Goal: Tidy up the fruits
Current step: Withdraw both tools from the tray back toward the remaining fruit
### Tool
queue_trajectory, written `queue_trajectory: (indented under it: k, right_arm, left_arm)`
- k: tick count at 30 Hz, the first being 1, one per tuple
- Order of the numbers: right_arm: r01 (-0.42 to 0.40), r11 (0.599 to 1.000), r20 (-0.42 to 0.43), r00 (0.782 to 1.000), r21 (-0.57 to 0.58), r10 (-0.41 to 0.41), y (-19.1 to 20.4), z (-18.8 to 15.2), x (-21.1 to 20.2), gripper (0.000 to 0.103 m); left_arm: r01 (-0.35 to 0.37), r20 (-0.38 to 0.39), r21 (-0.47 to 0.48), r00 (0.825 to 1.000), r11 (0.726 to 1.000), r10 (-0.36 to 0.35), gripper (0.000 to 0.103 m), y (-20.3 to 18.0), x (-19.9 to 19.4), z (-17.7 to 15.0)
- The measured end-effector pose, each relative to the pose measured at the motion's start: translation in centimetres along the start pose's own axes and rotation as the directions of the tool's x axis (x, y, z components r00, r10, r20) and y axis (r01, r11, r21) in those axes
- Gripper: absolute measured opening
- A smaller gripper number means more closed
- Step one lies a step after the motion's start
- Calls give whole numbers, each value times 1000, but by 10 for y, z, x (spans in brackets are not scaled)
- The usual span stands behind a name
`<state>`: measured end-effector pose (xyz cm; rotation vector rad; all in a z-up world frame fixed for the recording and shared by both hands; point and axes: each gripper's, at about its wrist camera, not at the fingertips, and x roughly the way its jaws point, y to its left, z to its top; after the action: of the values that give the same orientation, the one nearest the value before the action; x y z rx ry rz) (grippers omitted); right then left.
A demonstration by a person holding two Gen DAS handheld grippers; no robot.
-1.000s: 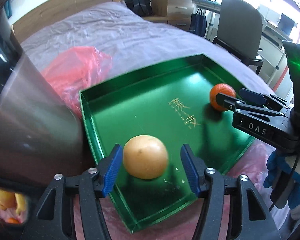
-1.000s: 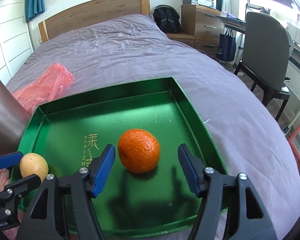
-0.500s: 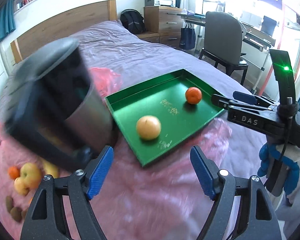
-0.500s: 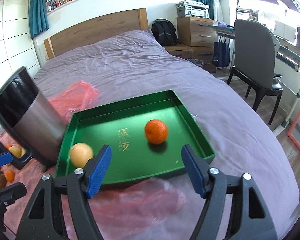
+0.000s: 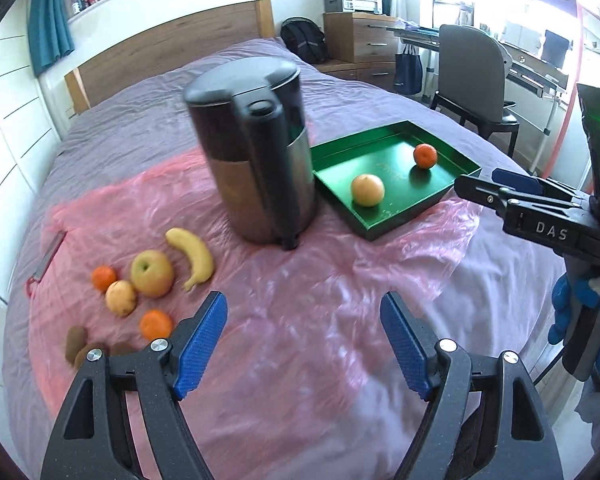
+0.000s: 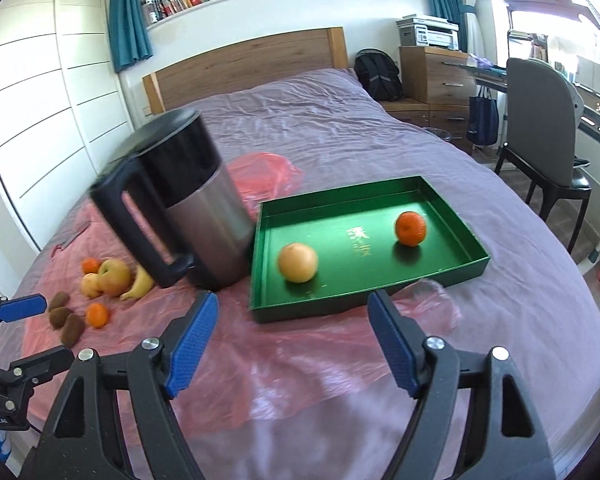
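A green tray (image 5: 446, 194) (image 6: 456, 272) lies on the bed and holds a yellow round fruit (image 5: 367, 189) (image 6: 297, 262) and a tangerine (image 5: 425, 155) (image 6: 410, 228). On the pink plastic sheet at the left lie a banana (image 5: 194, 256), an apple (image 5: 152, 273), a small yellow fruit (image 5: 120, 297), two tangerines (image 5: 155, 324) and several kiwis (image 5: 76, 339). My left gripper (image 5: 302, 348) is open and empty, above the sheet. My right gripper (image 6: 290, 344) is open and empty, in front of the tray.
A steel and black kettle (image 5: 256, 160) (image 6: 180, 204) stands between the loose fruit and the tray. The pink plastic sheet (image 5: 300, 280) covers the near part of the purple bed. A chair (image 6: 548, 136) and desk stand at the right.
Both grippers have pulled back and up from the tray, leaving the yellow fruit and the tangerine in it. The kettle and the loose fruit at the left have come into view.
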<state>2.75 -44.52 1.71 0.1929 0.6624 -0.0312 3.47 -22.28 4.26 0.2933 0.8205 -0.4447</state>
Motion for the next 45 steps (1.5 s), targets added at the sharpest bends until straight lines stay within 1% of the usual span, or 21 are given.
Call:
queue_trajectory:
  k: [7,12,17,21,24,27,31,36,37,39,41,42,43,45]
  right_arm:
    - [-47,999,-1,999,-17,47,40,-14,-17,103]
    - [-93,993,-26,996,-67,91,81,-24,-20,103]
    - [-155,978,-64,987,-136,148,129,-33,-15,103]
    - [-211,959,-106,975,-190,193,167,-42,-4,103]
    - [-247,944,-146,965,-217,219,194,-53,9,103]
    - [-281,929,-191,952,-239,239,219,-64,23,103]
    - [-322,911,-250,933,-256,259,248,-77,46,103]
    - [-366,893,-313,907,-261,280,278,-84,75,103]
    - [-376,890,-324,901,-258,287,283,-85,81,103]
    - [-402,881,-352,885,-249,304,296,-89,92,103]
    - [-423,876,-376,869,-233,320,307,-92,103,103]
    - [-430,874,-387,863,-226,324,313,-93,109,103]
    - [-433,874,-393,860,-222,326,317,-94,113,103]
    - [-427,879,-397,859,-210,323,324,-93,122,103]
  left_arm:
    - [-51,-6,-32,999,998,51,74,27,-24,-35]
    - [-81,-19,-80,997,994,79,74,56,-36,-60]
    - [-123,-38,-153,992,981,118,74,103,-45,-90]
    - [-154,-54,-184,988,971,146,74,142,-48,-112]
    - [-184,-73,-179,982,966,174,74,175,-46,-131]
    - [-193,-104,-152,979,969,178,74,210,-37,-145]
    - [-169,-130,-110,979,980,154,72,244,-22,-156]
    - [-136,-170,-127,979,982,114,64,283,5,-165]
    - [-125,-174,-133,980,983,101,61,288,11,-165]
    - [-102,-178,-129,981,986,78,54,297,23,-163]
    - [-81,-182,-98,981,992,62,48,302,36,-158]
    - [-71,-184,-83,981,994,55,47,304,41,-157]
    - [-53,-189,-60,981,997,41,45,305,48,-153]
    - [-20,-200,-18,980,1000,16,44,303,59,-146]
